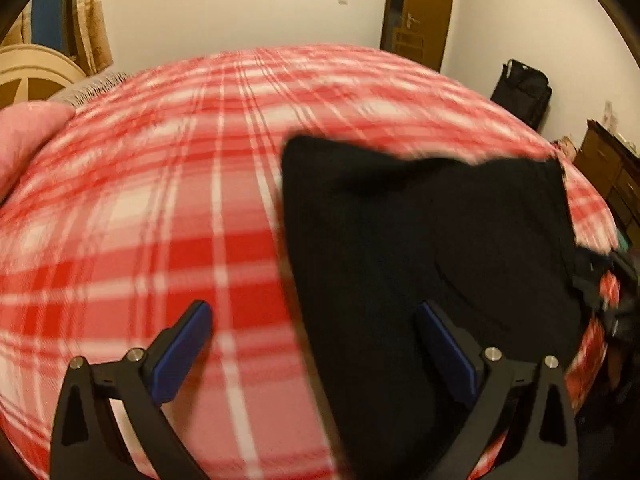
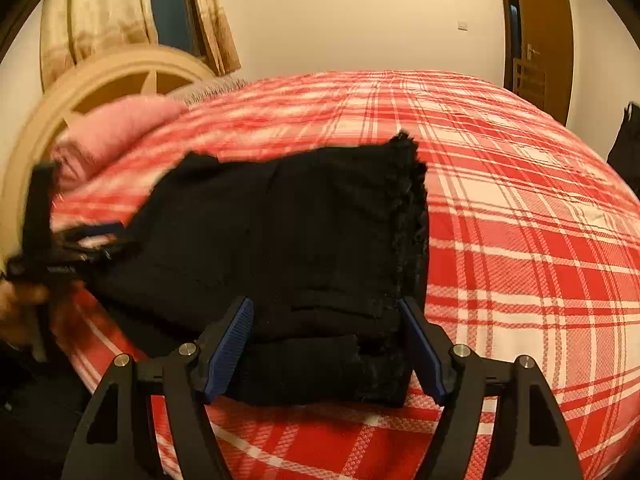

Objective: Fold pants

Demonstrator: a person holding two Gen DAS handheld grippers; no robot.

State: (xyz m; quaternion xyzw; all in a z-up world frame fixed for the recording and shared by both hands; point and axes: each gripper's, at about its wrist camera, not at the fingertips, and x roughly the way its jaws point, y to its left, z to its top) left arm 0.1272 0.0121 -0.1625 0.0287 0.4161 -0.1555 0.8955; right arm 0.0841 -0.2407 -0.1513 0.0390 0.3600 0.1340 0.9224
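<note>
Left wrist view, left gripper [image 1: 316, 344]: nearest to the camera, its two blue-padded fingers stand wide apart and clamp nothing. One finger is over the blanket, the other over the black cloth.
Left wrist view, pants [image 1: 432, 256]: black, folded into a compact block, lying on the right half of the picture and reaching the near edge of the bed. The picture is blurred, so the layers cannot be counted.
Left wrist view, plaid blanket [image 1: 160, 208]: red and white, covers the whole bed under the pants.
Left wrist view, pink pillow [image 1: 28, 140]: at the far left edge of the bed.
Left wrist view, door [image 1: 420, 12]: brown, in the far wall, to the right.

Right wrist view, right gripper [image 2: 326, 344]: fingers apart, one on each side of the near end of the folded pants [image 2: 288, 248]; whether the pads touch the cloth, I cannot tell.
Right wrist view, pants: stacked layers, frayed edge on the right side, lying near the front edge of the plaid blanket [image 2: 520, 240].
Right wrist view, left gripper [image 2: 80, 246]: blurred, at the left side of the pants.
Right wrist view, headboard [image 2: 100, 80]: cream, far left, behind the pink pillow [image 2: 120, 128].
</note>
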